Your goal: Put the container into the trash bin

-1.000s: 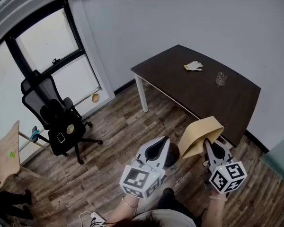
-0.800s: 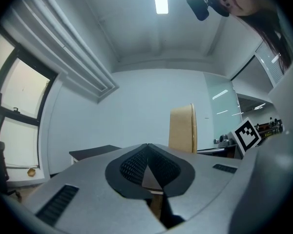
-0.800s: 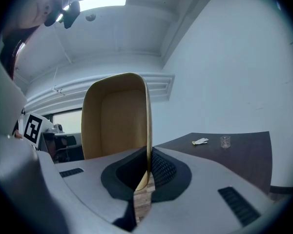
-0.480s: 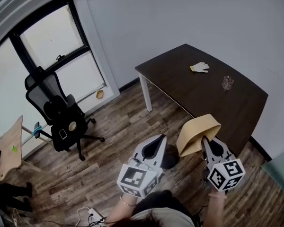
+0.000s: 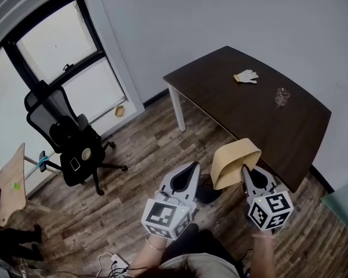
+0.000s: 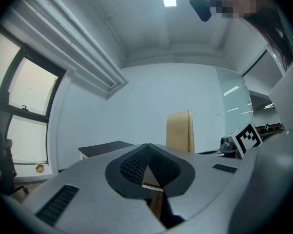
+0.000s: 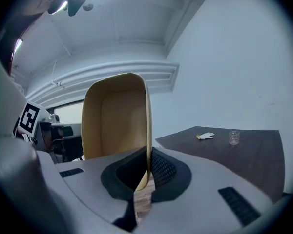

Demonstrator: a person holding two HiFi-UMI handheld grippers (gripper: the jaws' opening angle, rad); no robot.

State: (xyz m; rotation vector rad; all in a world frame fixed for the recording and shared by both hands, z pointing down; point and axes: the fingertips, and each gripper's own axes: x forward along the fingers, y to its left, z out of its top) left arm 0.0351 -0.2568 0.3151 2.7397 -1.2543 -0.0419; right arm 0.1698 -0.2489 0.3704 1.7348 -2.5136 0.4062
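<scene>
Container [image 5: 235, 162] is a tan open tub, up in the air over the wood floor [image 5: 145, 155], just near of the dark worktop [image 5: 249, 114] edge and carried on the right side. No trash bin shows in any view, so the drop target isn't located yet. Office chair [image 5: 69, 143] sits far left by the window, well apart from the carry path. Risks, my read: the hold is a single pinch on one thin wall, with the rest of the tub cantilevered above it, so a fast swing or a knock on the worktop corner could rotate it in the pads or peel it out. The wall could also flex and slip if the pinch eases. Releasing before the bin is sighted puts it on the floor. Right claw [image 5: 243, 168] is closed down on that wall, seen edge-on between the pads in the right gripper view, with the tub's hollow side facing left. Left claw [image 5: 192, 165] is closed tip to tip with nothing in it, beside the tub and not touching. Glove [image 5: 246, 76] and small glass [image 5: 282, 96] lie far on the worktop, not involved.
</scene>
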